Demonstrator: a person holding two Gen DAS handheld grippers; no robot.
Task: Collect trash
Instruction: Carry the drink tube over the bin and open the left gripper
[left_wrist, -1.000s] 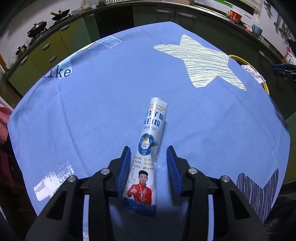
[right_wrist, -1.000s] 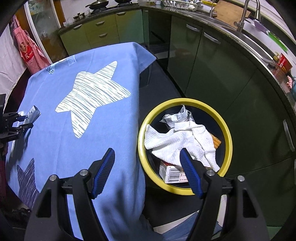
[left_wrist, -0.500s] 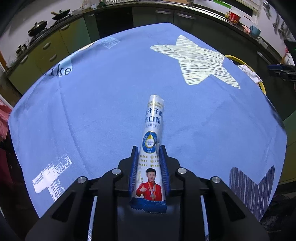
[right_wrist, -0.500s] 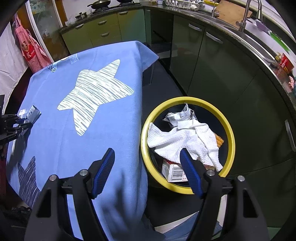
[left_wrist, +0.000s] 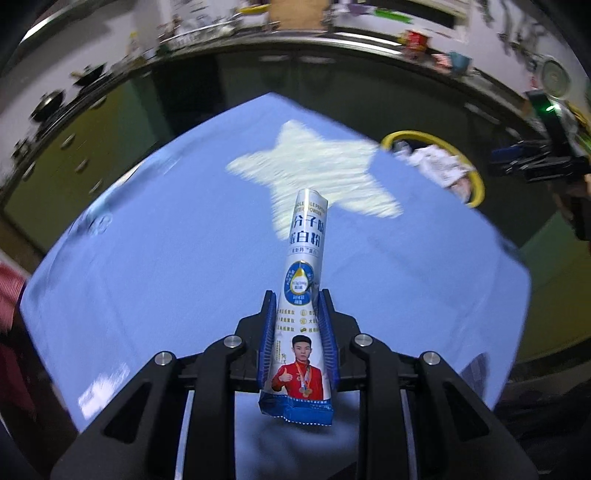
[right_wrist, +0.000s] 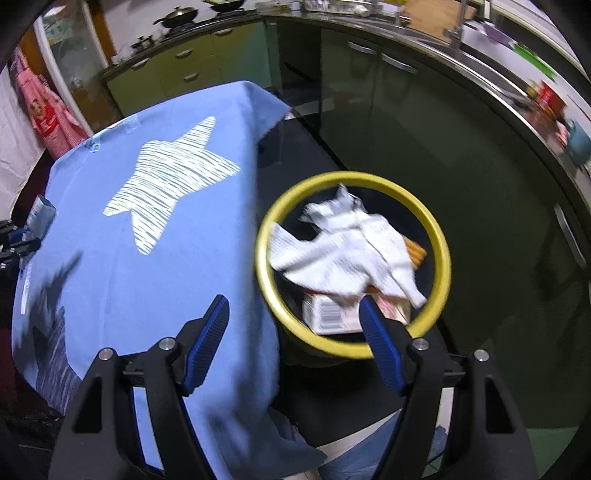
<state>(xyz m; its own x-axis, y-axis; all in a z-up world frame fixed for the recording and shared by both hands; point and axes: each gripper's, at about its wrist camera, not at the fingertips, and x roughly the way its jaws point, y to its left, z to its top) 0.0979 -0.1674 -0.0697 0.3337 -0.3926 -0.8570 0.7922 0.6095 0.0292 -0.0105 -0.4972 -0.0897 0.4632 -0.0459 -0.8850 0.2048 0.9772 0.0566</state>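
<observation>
My left gripper (left_wrist: 297, 306) is shut on a white and blue powder packet (left_wrist: 303, 280) with a man in red printed on it, held lifted above the blue tablecloth (left_wrist: 147, 266). The packet also shows small at the far left of the right wrist view (right_wrist: 40, 216). My right gripper (right_wrist: 293, 314) is open and empty, above the table's edge and the yellow-rimmed trash bin (right_wrist: 441, 236). The bin holds a white cloth (right_wrist: 347, 243) and a carton (right_wrist: 328, 314). The bin also shows in the left wrist view (left_wrist: 476, 177).
The tablecloth (right_wrist: 155, 258) has a pale star print (right_wrist: 170, 184). Green kitchen cabinets (right_wrist: 424, 122) and a counter with a sink curve around the bin. Pans stand on the stove (right_wrist: 181, 14) at the back. A dark floor gap lies between table and cabinets.
My left gripper closed on the packet and lifted it off the cloth, tilting up toward the bin. My right gripper drifted slightly, still open over the bin's edge.
</observation>
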